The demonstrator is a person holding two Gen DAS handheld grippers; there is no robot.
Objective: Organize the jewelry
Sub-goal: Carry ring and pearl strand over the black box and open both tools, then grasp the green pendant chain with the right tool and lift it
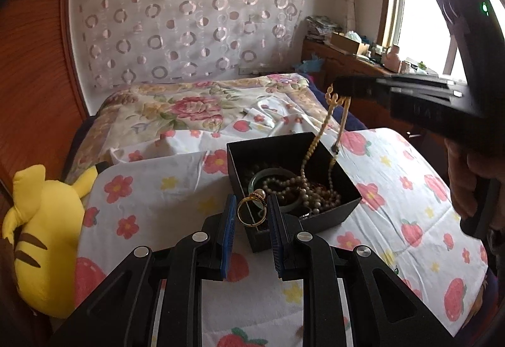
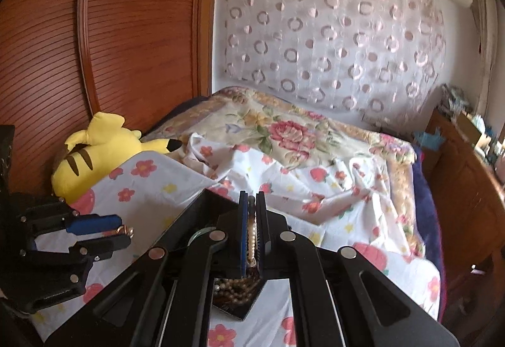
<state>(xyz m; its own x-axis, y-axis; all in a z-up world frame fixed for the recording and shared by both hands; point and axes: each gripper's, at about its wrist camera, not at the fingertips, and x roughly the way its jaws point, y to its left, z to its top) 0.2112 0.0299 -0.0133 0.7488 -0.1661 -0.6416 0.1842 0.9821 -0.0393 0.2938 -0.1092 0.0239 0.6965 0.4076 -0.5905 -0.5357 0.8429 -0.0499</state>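
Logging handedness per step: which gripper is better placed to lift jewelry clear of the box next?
Right, probably. The right gripper already holds the necklace high above the box, its strand partly out. The left gripper holds a ring low at the rim.

So the box (image 1: 315,186) sits on the bed sheet (image 1: 164,189), with a bangle (image 1: 268,176) and a pile of beads (image 1: 315,189) inside it. Left gripper (image 1: 251,214) is just in front of the box pinching a ring (image 1: 249,211). Right gripper (image 1: 339,89) is above the box, necklace (image 1: 318,138) hanging down into it. Plush toy (image 1: 44,230) lies off to the left.
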